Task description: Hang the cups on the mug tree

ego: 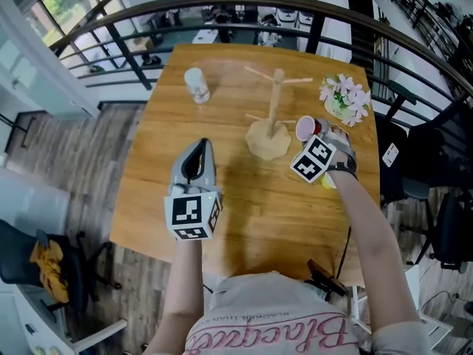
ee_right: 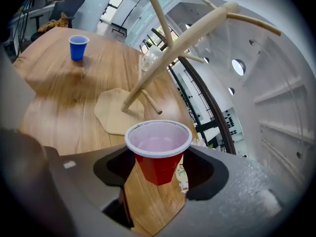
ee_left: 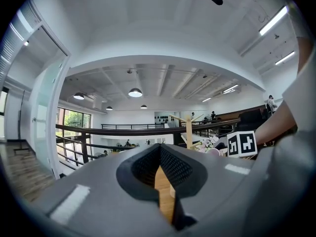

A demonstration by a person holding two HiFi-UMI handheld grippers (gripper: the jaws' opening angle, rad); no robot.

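Two grippers are held over the wooden table (ego: 259, 220); the right gripper (ee_right: 159, 177) has its jaws wide apart, one on each side of a red cup (ee_right: 158, 147), and it holds the cup up off the table; the cup is tipped so its open mouth shows, just beside the mug tree (ego: 274, 98) and near the tree's flat base; it is not yet on a branch; the left gripper (ee_left: 159, 177) is closed tight with nothing in it, and it points out flat, near and to the left of the tree; a blue cup (ee_right: 78, 47) stands on the table, well apart from the tree; a clear cup (ego: 196, 85) stands far back on the left; pink flowers (ego: 344, 97) sit to the right of the tree
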